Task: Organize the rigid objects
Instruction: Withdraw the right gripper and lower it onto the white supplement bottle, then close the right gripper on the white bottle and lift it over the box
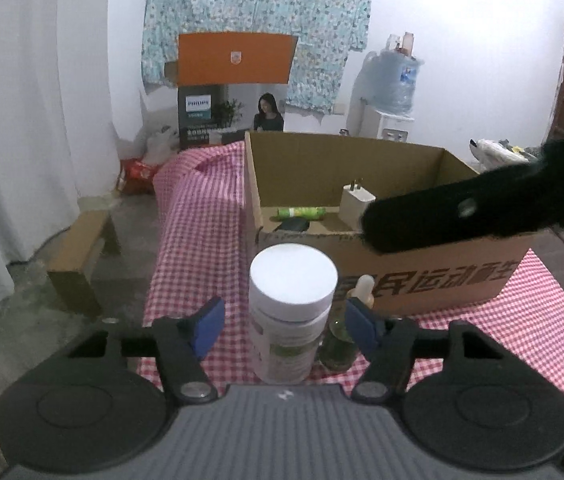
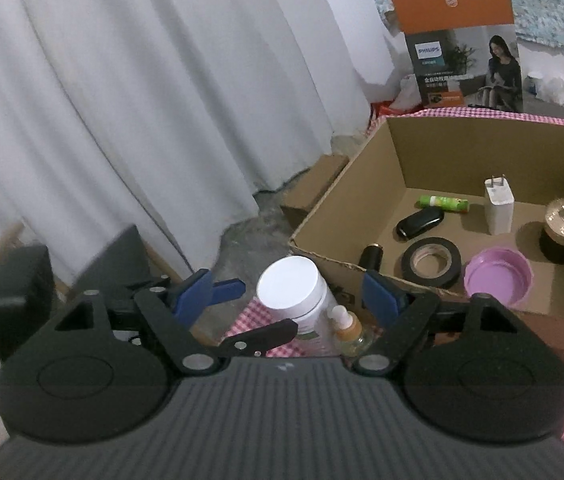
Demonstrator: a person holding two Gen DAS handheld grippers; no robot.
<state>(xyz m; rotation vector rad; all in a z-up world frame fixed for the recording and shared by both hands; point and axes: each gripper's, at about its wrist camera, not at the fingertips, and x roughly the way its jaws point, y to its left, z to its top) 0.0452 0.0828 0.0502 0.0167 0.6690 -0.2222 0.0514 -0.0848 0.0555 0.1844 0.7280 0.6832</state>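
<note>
Cardboard box [image 2: 341, 216] already holds several items; my left gripper [image 1: 285, 320] straddles the white-lidded jar [image 1: 291, 312], pads apart, and my right gripper [image 2: 285, 296] is open and empty.

**Colours on the table**

Cloth [image 1: 198, 216] – red-white check. Box [image 1: 421, 280] brown, dark red lettering. Jar [image 1: 291, 312] white, white lid. Dropper bottle [image 2: 347, 328] amber, cream cap. In the box – white charger [image 2: 499, 208], green tube [image 2: 443, 202], black tape [image 2: 431, 262], purple lid [image 2: 497, 276]. Pads [image 1: 210, 326] blue.
</note>
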